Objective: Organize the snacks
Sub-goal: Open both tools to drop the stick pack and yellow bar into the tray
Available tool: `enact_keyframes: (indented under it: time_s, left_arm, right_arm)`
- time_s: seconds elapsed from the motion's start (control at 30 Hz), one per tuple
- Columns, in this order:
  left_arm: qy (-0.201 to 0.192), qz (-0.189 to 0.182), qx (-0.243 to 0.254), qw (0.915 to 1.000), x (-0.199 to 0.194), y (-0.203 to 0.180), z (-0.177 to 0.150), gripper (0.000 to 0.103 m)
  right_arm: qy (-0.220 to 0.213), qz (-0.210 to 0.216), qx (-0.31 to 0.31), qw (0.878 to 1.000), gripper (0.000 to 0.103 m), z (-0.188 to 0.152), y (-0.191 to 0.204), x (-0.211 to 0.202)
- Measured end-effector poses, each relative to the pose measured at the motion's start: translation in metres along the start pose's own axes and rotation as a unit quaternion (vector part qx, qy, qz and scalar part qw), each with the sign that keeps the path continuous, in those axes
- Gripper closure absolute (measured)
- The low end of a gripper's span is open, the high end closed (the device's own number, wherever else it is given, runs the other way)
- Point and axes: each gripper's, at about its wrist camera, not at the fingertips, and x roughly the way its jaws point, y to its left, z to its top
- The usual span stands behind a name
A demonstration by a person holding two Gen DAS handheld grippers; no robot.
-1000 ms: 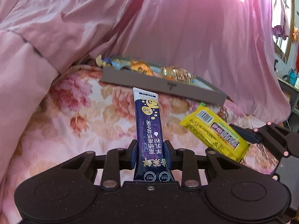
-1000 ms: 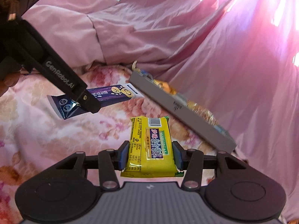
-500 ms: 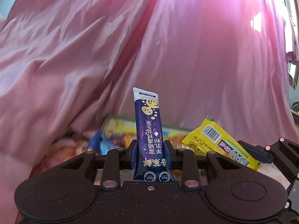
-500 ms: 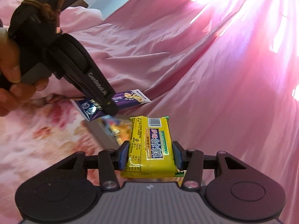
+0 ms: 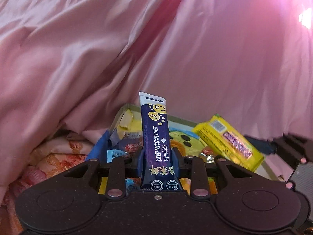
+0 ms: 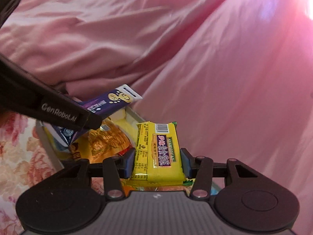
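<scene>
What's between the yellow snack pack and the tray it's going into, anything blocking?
Nothing visible blocks it. The yellow pack, clamped in the right gripper, hangs over the tray, which already holds other snacks.

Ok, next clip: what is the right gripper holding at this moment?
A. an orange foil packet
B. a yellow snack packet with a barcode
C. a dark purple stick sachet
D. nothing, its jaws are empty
B: in the right wrist view the right gripper has its blue pads pressed on both sides of the yellow snack packet, barcode at the far end; the dark purple stick sachet sits in the left gripper instead.
</scene>
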Motion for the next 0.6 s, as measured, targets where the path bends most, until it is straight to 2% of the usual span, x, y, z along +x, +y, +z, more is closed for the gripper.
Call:
enact_keyframes:
  time_s: [0.17,0.4,0.6]
  left_arm:
    - [0.020,0.001,-0.018,0.9996,0.015,0.003,0.005,0.072]
    - [0.035,0.006,-0.036,0.9987,0.028,0.011,0.012,0.068]
    - [0.017,0.019,-0.033,0.9992,0.014,0.008,0.014,0.046]
  right_arm:
    - [0.045,0.016,0.073,0.996,0.051,-0.011,0.001,0.026]
    - [0.052,0.032,0.105,0.993,0.050,-0.013,-0.002,0.041]
    - [0.050,0.052,0.121,0.990,0.045,-0.010,-0.007,0.036]
